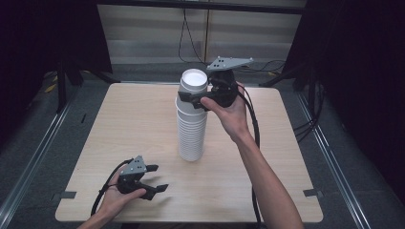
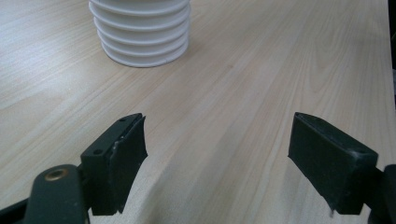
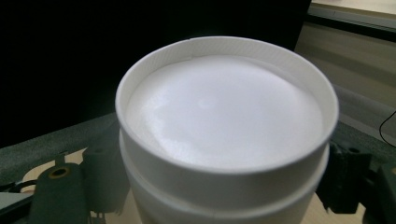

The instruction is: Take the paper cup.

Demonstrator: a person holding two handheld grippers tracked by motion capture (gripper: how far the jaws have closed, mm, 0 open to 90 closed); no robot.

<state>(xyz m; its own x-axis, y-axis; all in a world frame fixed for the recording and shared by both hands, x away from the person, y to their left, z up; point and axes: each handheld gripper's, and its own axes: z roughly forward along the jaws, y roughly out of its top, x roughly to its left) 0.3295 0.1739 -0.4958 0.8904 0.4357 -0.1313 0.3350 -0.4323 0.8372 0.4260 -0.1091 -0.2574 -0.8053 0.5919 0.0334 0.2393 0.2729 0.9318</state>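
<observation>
**White cup stack gripped near its top by your right gripper**

White paper cups, nested upside down, form a tall stack (image 1: 192, 119) standing upright near the centre of the light wood table (image 1: 133, 124). Your right gripper (image 1: 193, 98) is raised to the upper part of the stack, approaching from the stack's 3 o'clock side, with its jaws closed against the sides of the cups just below the topmost cup (image 1: 194, 81). In the right gripper view, that topmost cup (image 3: 226, 126) sits between the two jaws, one at each side, its flat base facing up. Whether the top cups are lifted clear of the rest cannot be told.

Your left gripper (image 1: 155, 178) is held low over the table at about 7 o'clock from the stack, well apart from it. Its jaws stand wide apart and hold nothing. In the left gripper view, the left gripper (image 2: 217, 149) has bare table between its jaws, and the stack's ribbed bottom rims (image 2: 140, 32) rest on the table beyond, toward 11 o'clock.
</observation>
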